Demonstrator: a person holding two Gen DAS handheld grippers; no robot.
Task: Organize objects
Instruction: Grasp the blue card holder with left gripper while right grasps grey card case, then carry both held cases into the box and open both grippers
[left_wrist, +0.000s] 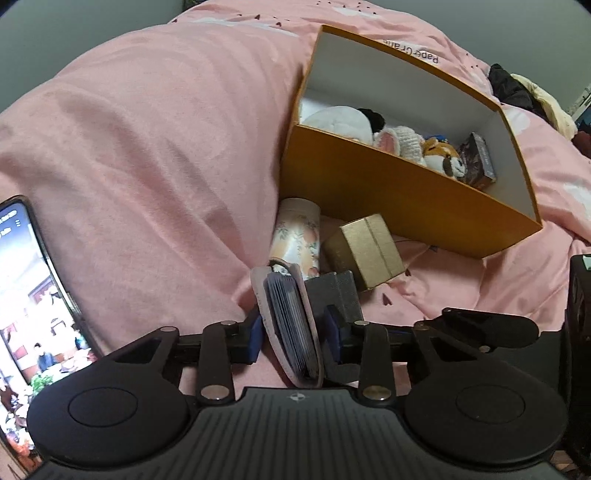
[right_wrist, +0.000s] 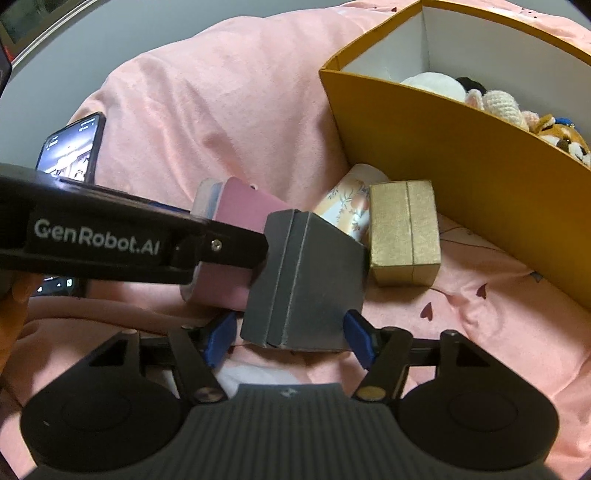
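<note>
My left gripper (left_wrist: 294, 332) is shut on a pink card holder (left_wrist: 291, 325) that stands on edge, with dark cards showing inside it. In the right wrist view the same pink card holder (right_wrist: 240, 210) sits behind the left gripper's black arm (right_wrist: 110, 236). My right gripper (right_wrist: 290, 339) stands open around a grey box (right_wrist: 303, 280) on the bedspread, with a thin gap at the left pad (right_wrist: 221, 338). The grey box (left_wrist: 332, 291) lies just behind the card holder. A gold box (right_wrist: 406, 232) and a floral tube (right_wrist: 347, 203) lie beside it.
An open orange box (left_wrist: 406, 195) lies to the right on the pink bedspread (left_wrist: 147, 147). It holds a white plush, a crocheted rabbit, a tiger toy and a small dark box. A lit phone (left_wrist: 29, 295) lies at the left. Dark clothes are heaped at the far right.
</note>
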